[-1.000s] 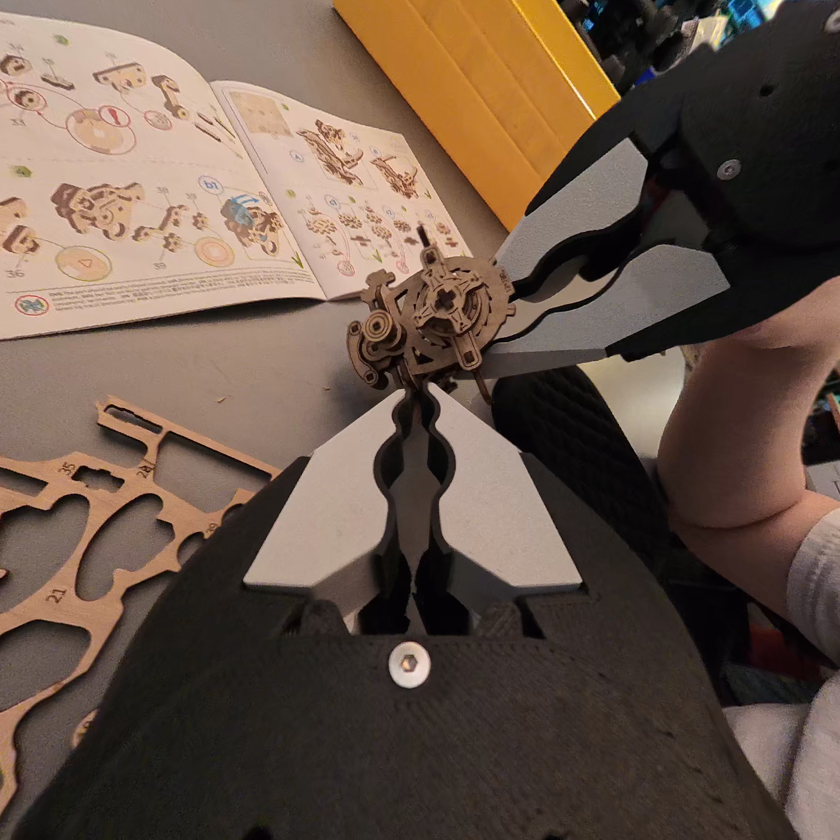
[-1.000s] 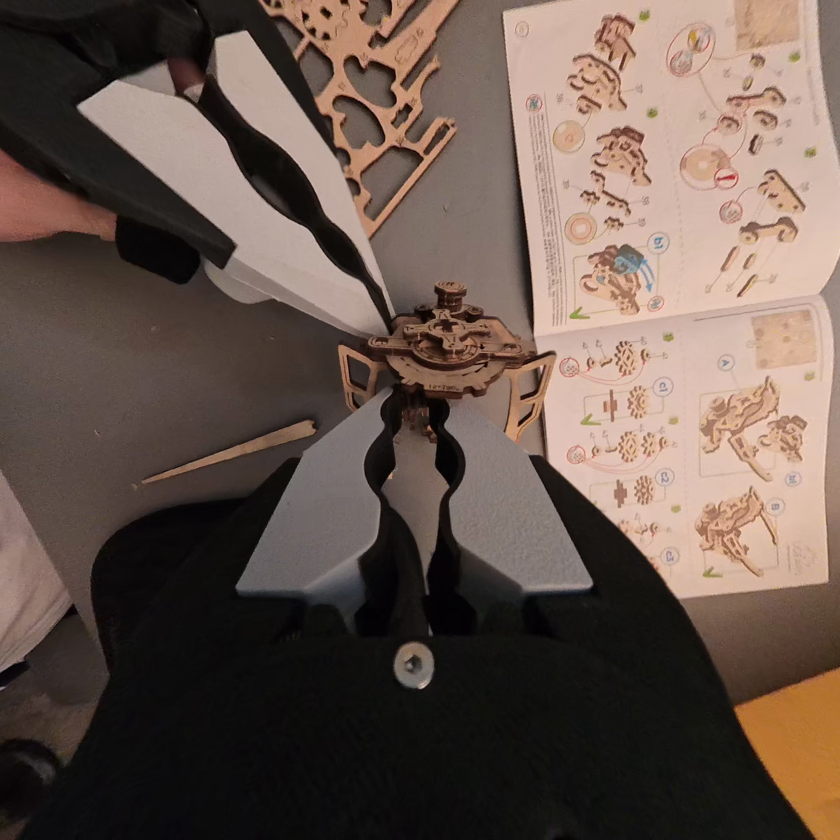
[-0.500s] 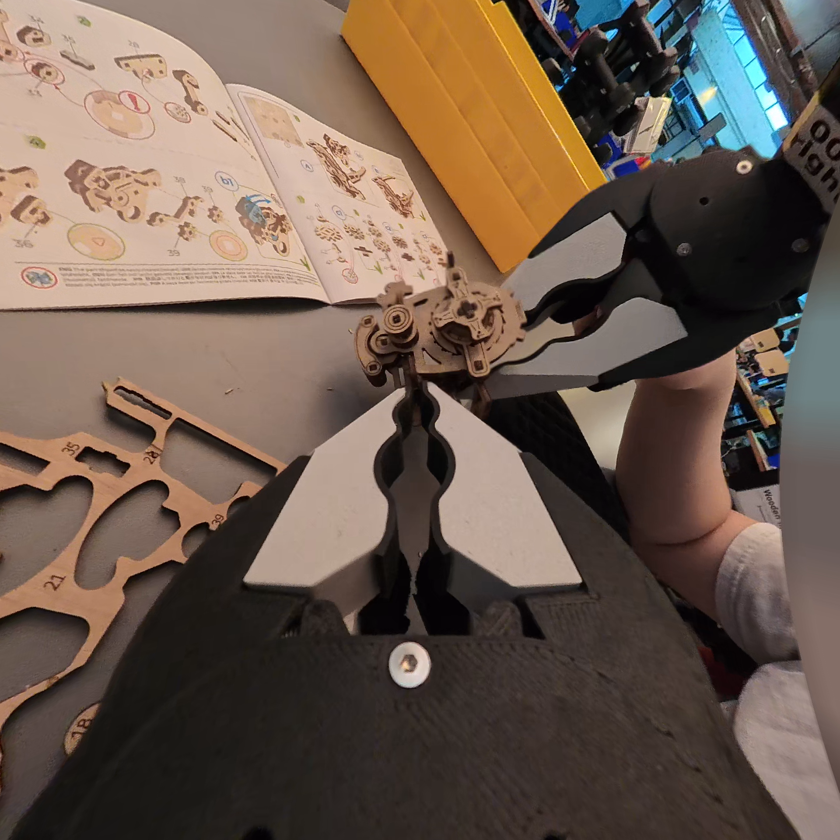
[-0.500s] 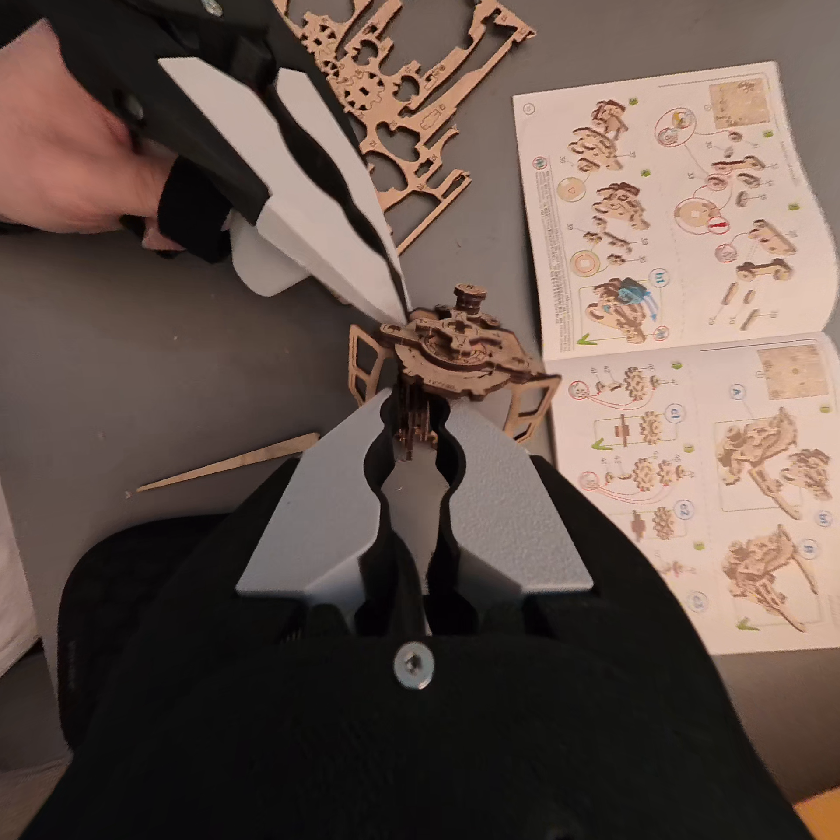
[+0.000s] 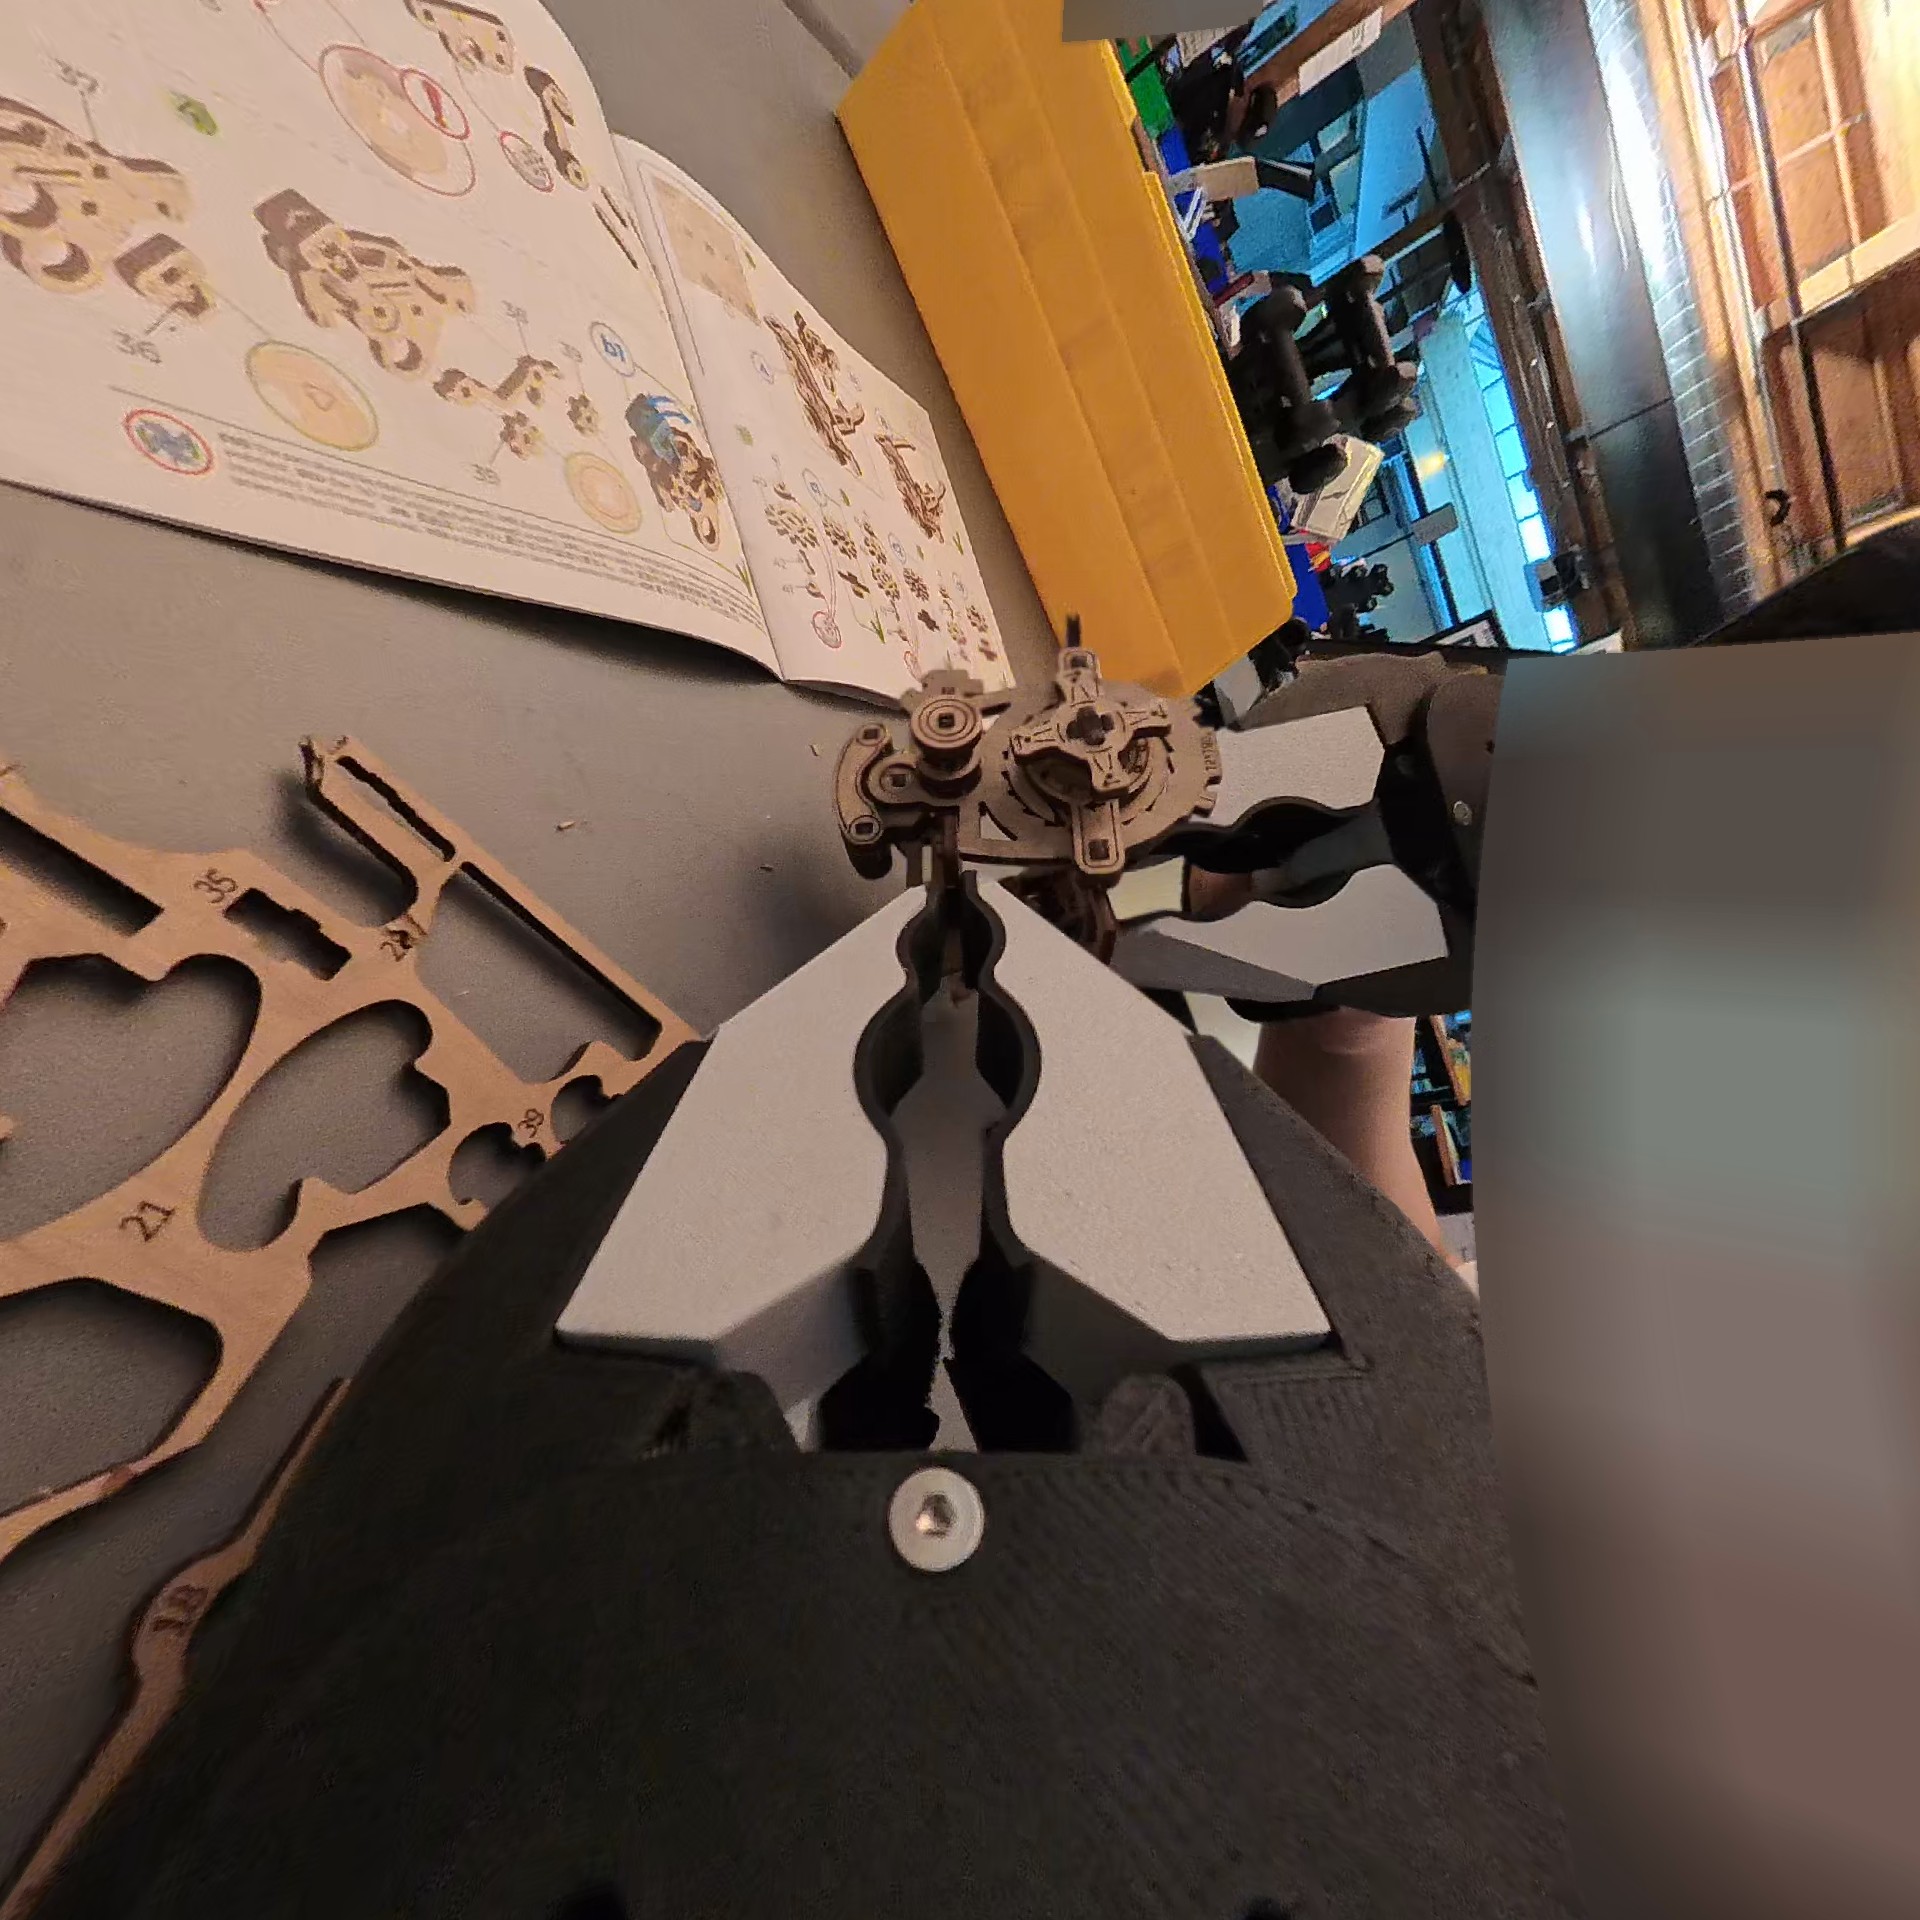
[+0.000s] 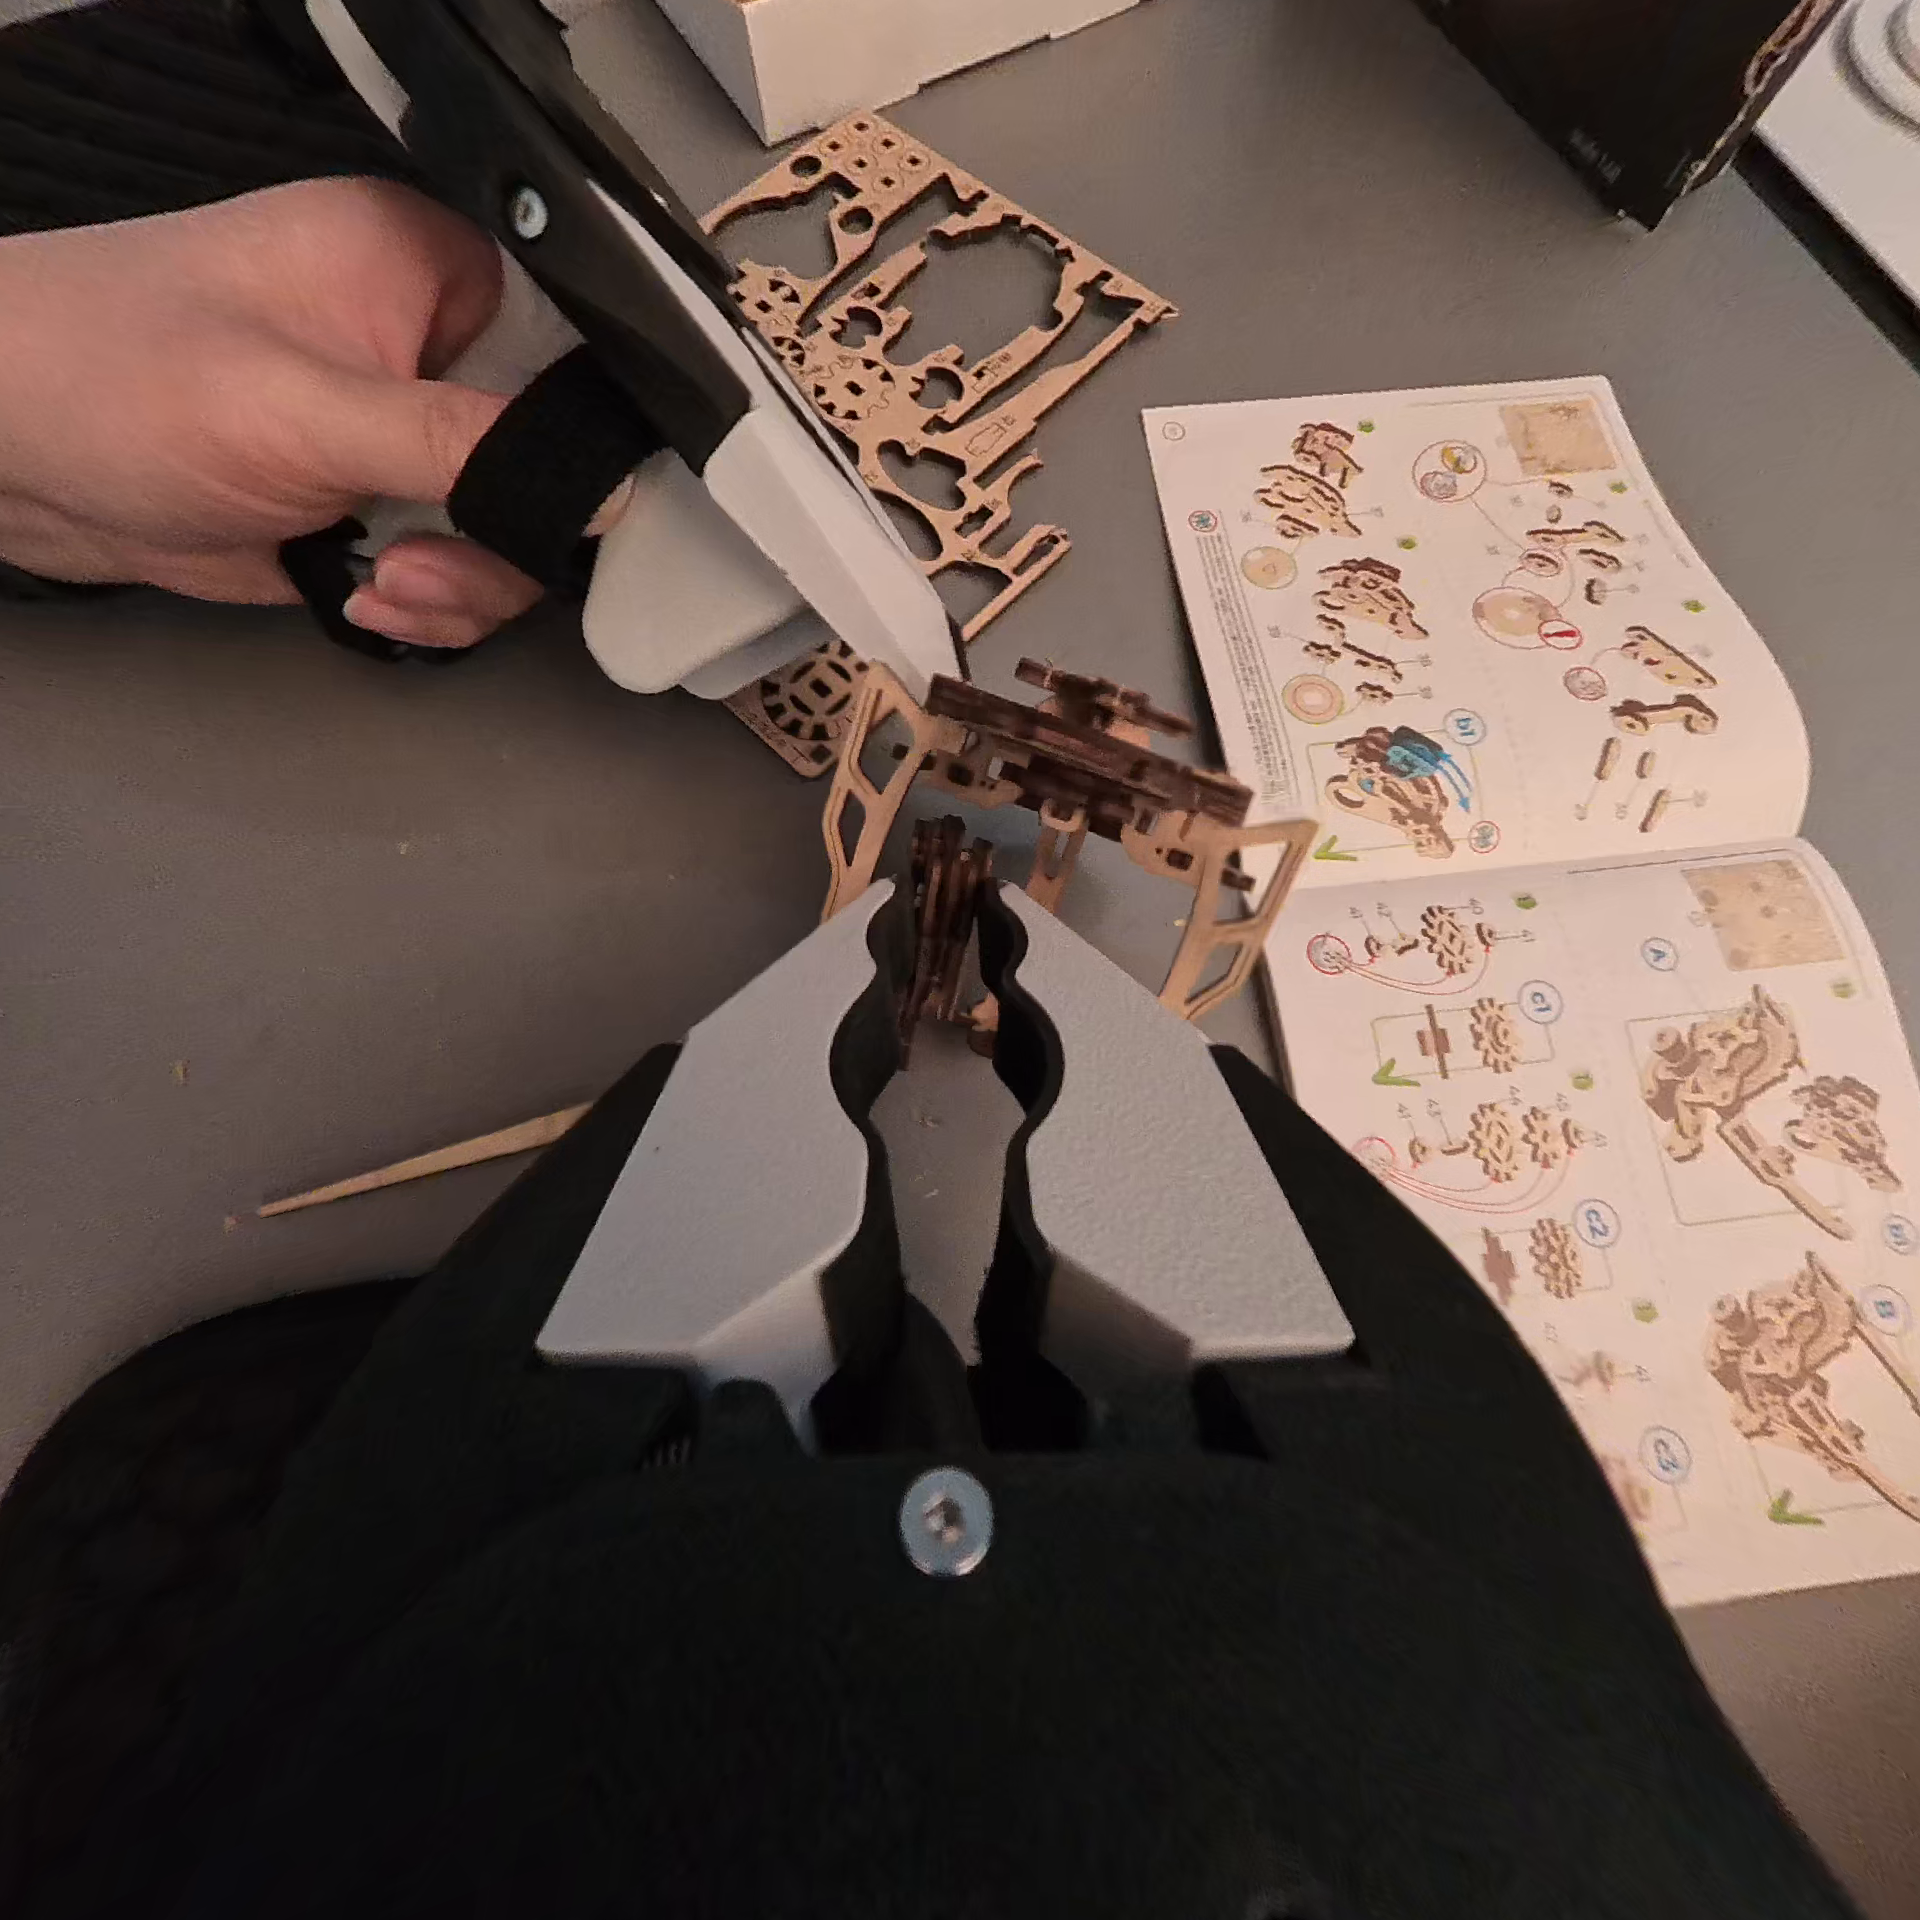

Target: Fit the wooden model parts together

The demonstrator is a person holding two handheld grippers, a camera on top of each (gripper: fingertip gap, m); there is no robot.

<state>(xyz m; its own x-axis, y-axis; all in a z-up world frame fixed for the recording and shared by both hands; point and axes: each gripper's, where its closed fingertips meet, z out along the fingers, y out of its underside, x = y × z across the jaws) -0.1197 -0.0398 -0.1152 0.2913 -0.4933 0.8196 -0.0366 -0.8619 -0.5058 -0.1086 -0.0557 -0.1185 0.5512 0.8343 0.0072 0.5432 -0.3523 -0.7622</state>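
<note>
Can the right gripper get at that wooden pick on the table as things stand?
Probably not yet: the right gripper is shut on the wooden model. The pick lies bare on the table nearby, unobstructed.

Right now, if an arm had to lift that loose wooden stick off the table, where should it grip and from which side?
Grip the wooden stick mid-length, from straight above, fingers across its width. It lies flat on the grey table, thin and tapered, so the ends offer little. The right gripper covers its thick end.

Each gripper [image 5: 951, 914] [image 6: 940, 914] is showing grey wedge fingers with wavy black inner edges, a textured black body and one silver screw [image 5: 935, 1519].
</note>
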